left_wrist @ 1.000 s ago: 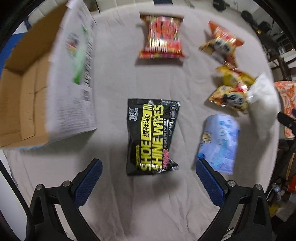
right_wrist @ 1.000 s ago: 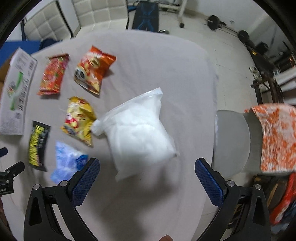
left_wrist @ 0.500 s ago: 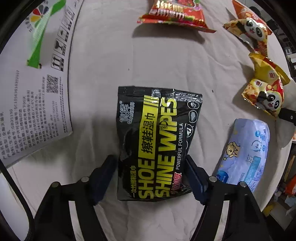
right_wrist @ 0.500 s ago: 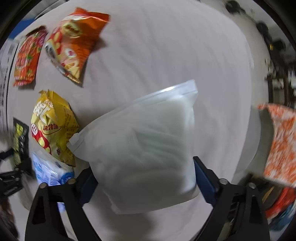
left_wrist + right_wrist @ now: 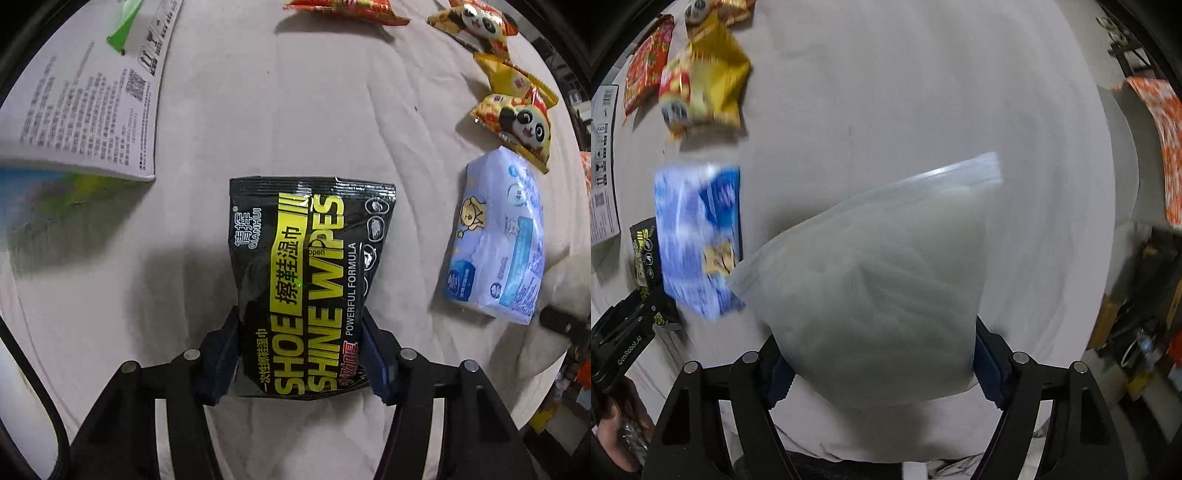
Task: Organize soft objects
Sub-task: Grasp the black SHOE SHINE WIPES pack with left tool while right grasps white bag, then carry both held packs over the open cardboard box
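Observation:
My left gripper (image 5: 301, 356) is shut on the near end of a black and yellow shoe wipes pack (image 5: 308, 273); the pack extends away from me over the cloth. My right gripper (image 5: 882, 369) is shut on a clear zip bag of white stuffing (image 5: 879, 291), its sealed edge tilted up to the right. A blue and white wipes pack (image 5: 498, 236) lies to the right of the black pack; it also shows left of the zip bag in the right wrist view (image 5: 698, 236).
A cardboard box with a printed white flap (image 5: 81, 107) stands at the left. Yellow panda snack bags (image 5: 517, 122), an orange one (image 5: 476, 22) and a red snack bag (image 5: 347, 7) lie at the far side. The grey cloth (image 5: 295, 110) covers the table. An orange-patterned chair (image 5: 1160, 133) stands right.
Both grippers came down and closed: the left on the shoe wipes pack, the right on the zip bag. The zip bag now looks lifted and shifted toward the blue pack.

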Tool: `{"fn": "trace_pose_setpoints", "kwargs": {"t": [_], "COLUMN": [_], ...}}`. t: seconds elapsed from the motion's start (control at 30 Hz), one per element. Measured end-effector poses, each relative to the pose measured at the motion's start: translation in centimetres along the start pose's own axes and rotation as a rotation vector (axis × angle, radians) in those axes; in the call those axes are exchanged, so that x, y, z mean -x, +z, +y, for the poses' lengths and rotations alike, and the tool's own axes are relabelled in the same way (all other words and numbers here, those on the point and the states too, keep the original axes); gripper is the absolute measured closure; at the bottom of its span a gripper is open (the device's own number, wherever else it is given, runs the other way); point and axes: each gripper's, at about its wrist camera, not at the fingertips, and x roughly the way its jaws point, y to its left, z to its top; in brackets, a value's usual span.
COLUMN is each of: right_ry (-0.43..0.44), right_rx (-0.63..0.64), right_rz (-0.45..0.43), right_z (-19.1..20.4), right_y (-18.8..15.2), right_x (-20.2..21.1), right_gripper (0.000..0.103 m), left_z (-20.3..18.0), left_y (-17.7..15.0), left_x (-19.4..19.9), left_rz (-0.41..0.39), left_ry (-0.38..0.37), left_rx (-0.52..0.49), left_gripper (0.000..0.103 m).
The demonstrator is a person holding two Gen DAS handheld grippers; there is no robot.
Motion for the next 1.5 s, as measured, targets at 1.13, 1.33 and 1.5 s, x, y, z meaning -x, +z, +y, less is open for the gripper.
{"fn": "trace_pose_setpoints", "kwargs": {"t": [1.13, 1.33, 1.5], "right_ry": [0.063, 0.108, 0.158], "right_rx": [-0.034, 0.001, 0.038], "right_rz": [-0.126, -0.190, -0.252], "right_z": [-1.4, -2.8, -1.5], "right_y": [-5.8, -7.7, -9.2], "right_x": [6.1, 12.0, 17.2], "right_gripper": [0.028, 0.028, 0.029], "left_z": [-3.4, -2.6, -1.0], "left_y": [1.8, 0.2, 0.4], "left_x": [14.5, 19.0, 21.0], "left_rz": [-0.243, -0.326, -0.380], "left_ry": [0.002, -0.025, -0.069], "left_rx": [-0.015, -0.026, -0.025], "left_gripper": [0.052, 0.052, 0.052]}}
